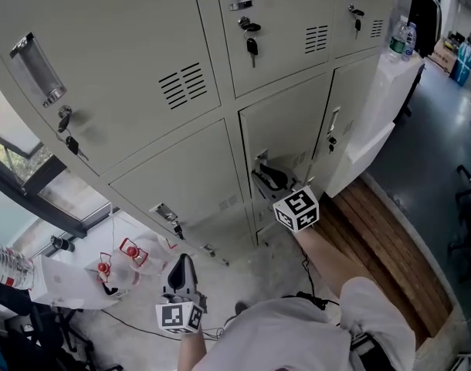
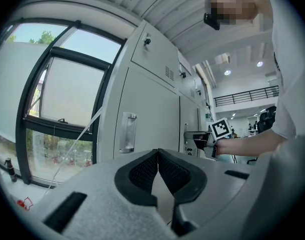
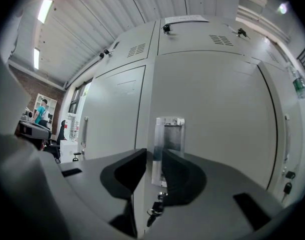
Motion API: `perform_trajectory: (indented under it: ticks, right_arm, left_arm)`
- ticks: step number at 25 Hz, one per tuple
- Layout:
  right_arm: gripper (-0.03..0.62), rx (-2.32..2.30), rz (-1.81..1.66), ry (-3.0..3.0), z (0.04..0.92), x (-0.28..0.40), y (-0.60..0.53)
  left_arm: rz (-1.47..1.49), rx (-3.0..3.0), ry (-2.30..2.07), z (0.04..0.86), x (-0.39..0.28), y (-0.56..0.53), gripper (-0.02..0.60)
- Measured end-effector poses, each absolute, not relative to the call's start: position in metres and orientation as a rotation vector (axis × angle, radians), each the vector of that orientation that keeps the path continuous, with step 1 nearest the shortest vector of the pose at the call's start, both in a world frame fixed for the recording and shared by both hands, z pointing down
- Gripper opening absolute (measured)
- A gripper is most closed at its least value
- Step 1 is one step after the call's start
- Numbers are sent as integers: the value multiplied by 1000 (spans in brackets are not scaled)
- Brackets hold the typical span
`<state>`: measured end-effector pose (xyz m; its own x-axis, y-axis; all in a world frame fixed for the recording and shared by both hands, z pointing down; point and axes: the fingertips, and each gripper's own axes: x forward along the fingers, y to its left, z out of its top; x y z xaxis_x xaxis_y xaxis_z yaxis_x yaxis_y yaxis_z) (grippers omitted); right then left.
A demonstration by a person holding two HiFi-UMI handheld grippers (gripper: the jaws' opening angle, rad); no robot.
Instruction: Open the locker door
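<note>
The grey lockers fill the head view; the lower middle locker door [image 1: 286, 126] is shut. My right gripper [image 1: 268, 175] is at that door's left edge, its marker cube [image 1: 296, 209] toward me. In the right gripper view the right gripper [image 3: 154, 166] has its jaws closed narrow on the left edge of the metal door handle [image 3: 171, 134], and keys [image 3: 156, 206] hang in the lock below. My left gripper [image 1: 181, 265] hangs low near the floor, away from the lockers. The left gripper [image 2: 158, 156] is shut, pads touching, with nothing between them.
Another lower locker door with a handle [image 2: 127, 132] stands left of the gripped one. A white bag with red items [image 1: 131, 252] and cables lie on the floor at the left. A window [image 1: 19, 161] is further left. Water bottles [image 1: 401, 37] stand on a white cabinet at the right.
</note>
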<state>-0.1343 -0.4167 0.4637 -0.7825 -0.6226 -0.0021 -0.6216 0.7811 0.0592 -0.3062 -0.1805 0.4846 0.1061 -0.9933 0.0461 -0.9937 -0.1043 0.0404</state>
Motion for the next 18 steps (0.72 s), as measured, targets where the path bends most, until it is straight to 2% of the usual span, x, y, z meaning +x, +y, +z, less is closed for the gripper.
perform_trajectory:
  ticks: [18]
  right_arm:
    - [84,1004,-37,-2997,465,-81,-374]
  left_arm:
    - [-20,2424,-1904,485,-255,-196,9]
